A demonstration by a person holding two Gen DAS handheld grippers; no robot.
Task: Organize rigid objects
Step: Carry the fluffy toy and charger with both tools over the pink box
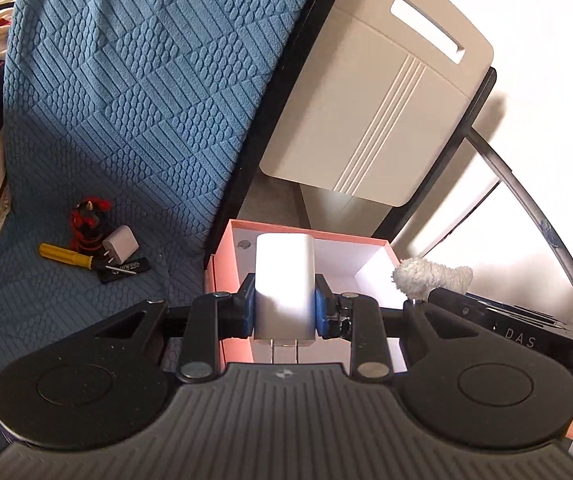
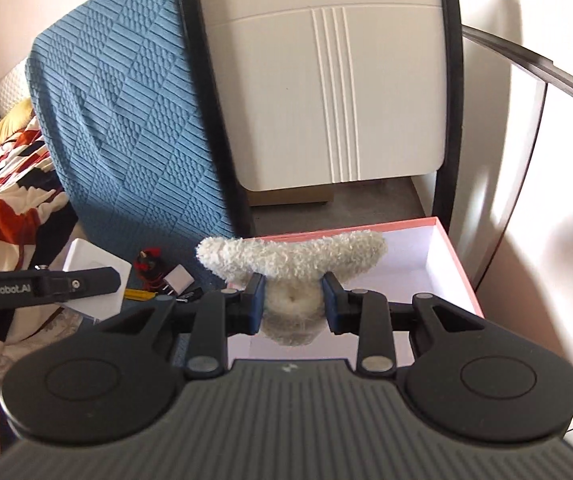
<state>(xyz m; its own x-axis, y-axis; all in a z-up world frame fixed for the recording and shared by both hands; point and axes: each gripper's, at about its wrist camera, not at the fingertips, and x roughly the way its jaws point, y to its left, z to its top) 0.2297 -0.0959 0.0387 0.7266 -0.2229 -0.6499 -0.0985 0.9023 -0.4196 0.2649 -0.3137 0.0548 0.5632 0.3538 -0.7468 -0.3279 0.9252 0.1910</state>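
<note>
My left gripper (image 1: 284, 308) is shut on a white charger block (image 1: 284, 280) and holds it over the near left part of an open pink box (image 1: 222, 256) with a white inside. My right gripper (image 2: 293, 300) is shut on a fluffy white plush piece (image 2: 290, 256) above the same pink box (image 2: 460, 264). The plush also shows at the right of the left wrist view (image 1: 432, 276). On the blue cover lie a yellow-handled screwdriver (image 1: 66, 255), a small white plug adapter (image 1: 120, 246), a black flat stick (image 1: 126, 270) and a red and black cable bundle (image 1: 90, 216).
A blue quilted cover (image 1: 126, 100) drapes over the furniture on the left. A white cabinet panel (image 1: 370, 112) with a slot handle stands behind the box. A patterned blanket (image 2: 2, 184) lies at far left. A white wall is at right.
</note>
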